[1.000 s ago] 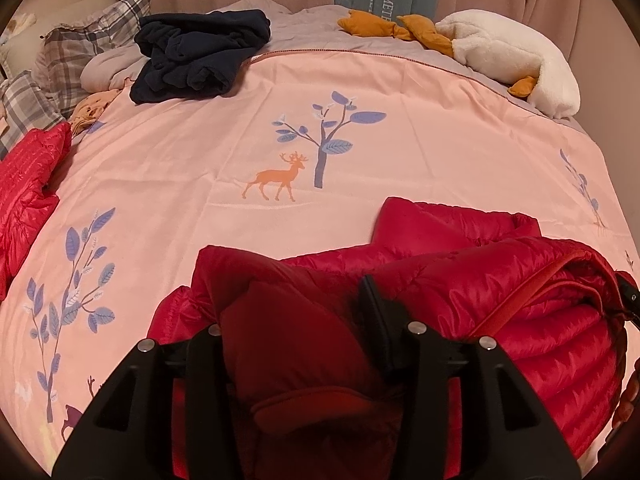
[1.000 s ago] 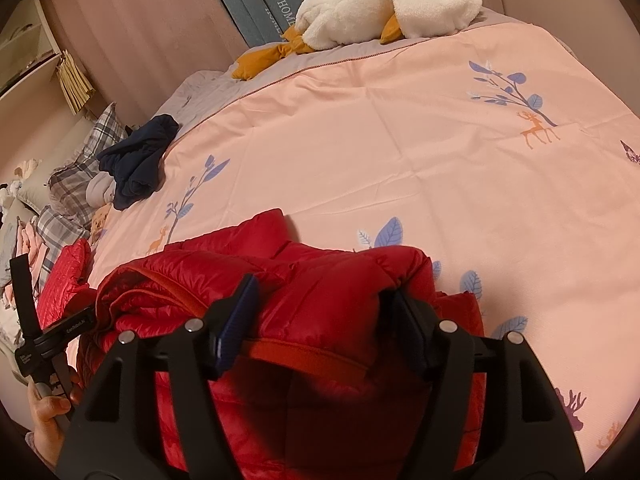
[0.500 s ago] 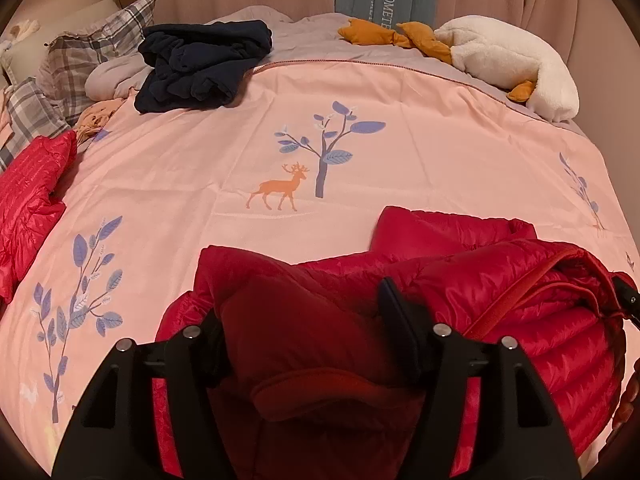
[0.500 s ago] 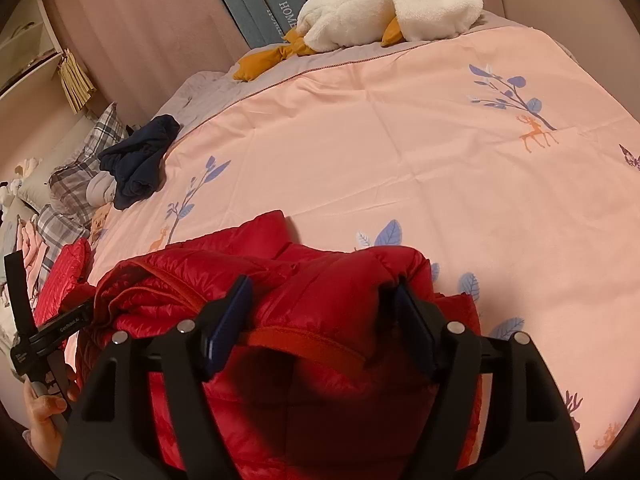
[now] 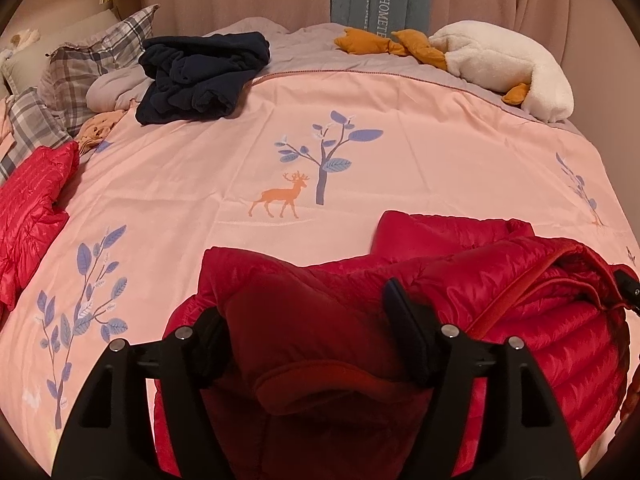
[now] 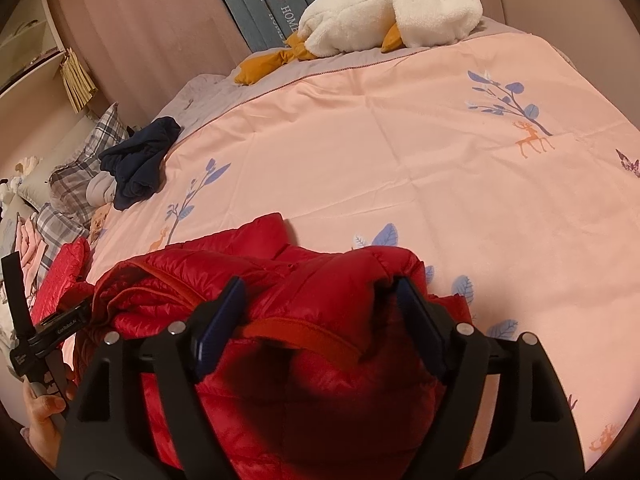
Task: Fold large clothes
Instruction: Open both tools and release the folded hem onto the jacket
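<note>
While both grippers spread their jaws, the red puffer jacket (image 5: 500, 304) lies bunched on the near edge of the pink deer-print duvet (image 5: 280, 140). The left gripper (image 5: 308, 320) is opening around a folded bulge of the jacket, pads coming off the fabric. The right gripper (image 6: 320, 304) is opening likewise, red padding between its fingers. A navy garment (image 5: 200, 76) lies well apart, near the plaid pillows (image 5: 96, 60).

jacket (image 5: 520, 312): red, quilted | bedcover (image 5: 400, 128): pink, blue-leaf trees, orange deer | pillows (image 5: 92, 60): grey plaid | plush (image 5: 508, 64): white, orange
</note>
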